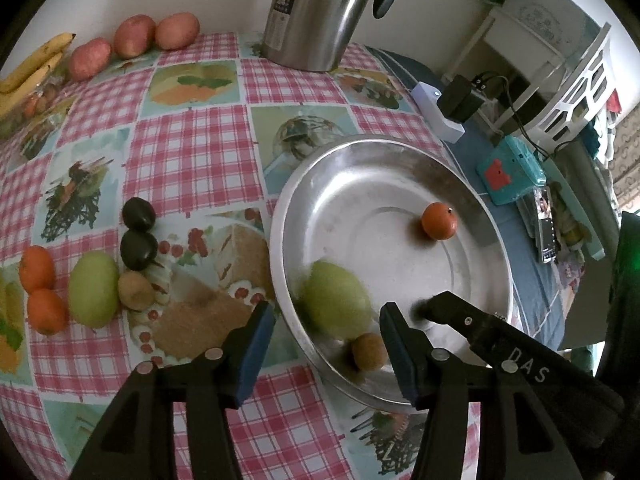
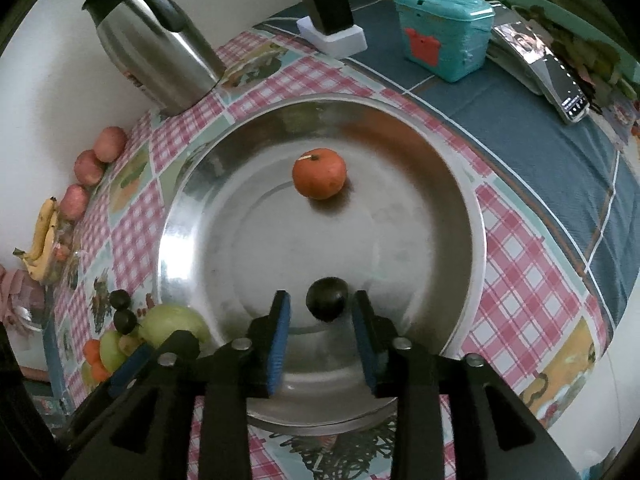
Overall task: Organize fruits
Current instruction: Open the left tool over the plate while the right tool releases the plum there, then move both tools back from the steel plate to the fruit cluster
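Now the right gripper [image 2: 320,312], jaws apart, seemingly frees a dark plum [image 2: 326,299] in the tray [image 2: 460,184]; next, lift clear.

A steel thermos jug [image 2: 154,46] with a black handle stands upright at the back of the desk [image 1: 192,148], on its pink checked cloth printed with food pictures. To the right the cloth gives way to a blue cover [image 2: 532,120]. On that cover lie a white base [image 2: 340,38] with a black adapter [image 2: 328,4] plugged into it, a teal plastic box [image 2: 444,26] with a red clasp, and a phone [image 2: 548,68] with its screen lit. A white slatted rack [image 1: 580,80] stands beyond the desk's edge.
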`<state>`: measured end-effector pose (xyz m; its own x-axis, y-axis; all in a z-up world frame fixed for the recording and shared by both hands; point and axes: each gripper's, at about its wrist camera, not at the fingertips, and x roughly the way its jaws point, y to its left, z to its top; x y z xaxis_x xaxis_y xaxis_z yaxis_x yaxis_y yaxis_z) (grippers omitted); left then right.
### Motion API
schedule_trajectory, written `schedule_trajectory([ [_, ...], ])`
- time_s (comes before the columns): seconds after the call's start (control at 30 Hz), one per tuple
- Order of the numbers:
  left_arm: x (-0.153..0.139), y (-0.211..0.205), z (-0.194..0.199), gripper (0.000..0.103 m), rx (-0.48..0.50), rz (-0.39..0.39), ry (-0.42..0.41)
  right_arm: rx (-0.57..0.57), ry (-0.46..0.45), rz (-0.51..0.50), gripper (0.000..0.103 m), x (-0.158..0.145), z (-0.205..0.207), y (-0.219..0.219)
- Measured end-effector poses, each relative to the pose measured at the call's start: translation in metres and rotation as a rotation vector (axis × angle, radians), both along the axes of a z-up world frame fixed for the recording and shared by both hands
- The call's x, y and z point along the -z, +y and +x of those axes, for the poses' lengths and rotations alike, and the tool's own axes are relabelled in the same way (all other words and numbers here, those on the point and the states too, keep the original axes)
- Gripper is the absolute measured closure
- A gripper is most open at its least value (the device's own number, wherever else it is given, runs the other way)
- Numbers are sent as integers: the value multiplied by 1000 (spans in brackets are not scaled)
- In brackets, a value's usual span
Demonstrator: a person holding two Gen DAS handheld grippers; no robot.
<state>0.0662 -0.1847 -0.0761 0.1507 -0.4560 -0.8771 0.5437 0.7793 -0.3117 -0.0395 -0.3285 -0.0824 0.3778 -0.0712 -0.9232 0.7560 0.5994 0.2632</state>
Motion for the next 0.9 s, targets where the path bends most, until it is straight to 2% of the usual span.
schedule_trajectory([
  [0.2,-2,2,1,41,-8,-11,2,6,-12,-7,63,-2,0,-1],
  [0.33,-4,7,5,35,-35,-12,8,18,-1,-25,44,-4,0,-3],
  [0.47,-7,14,9,30,-73,1,-4,13,8,-52,31,-6,2,-2],
  [0.7,-9,34,22,17,-196,55,-22,-18,27,-77,24,-7,6,2],
  [0.9,-10,67,38,16,-360,131,-33,-50,33,-85,24,-6,10,6],
])
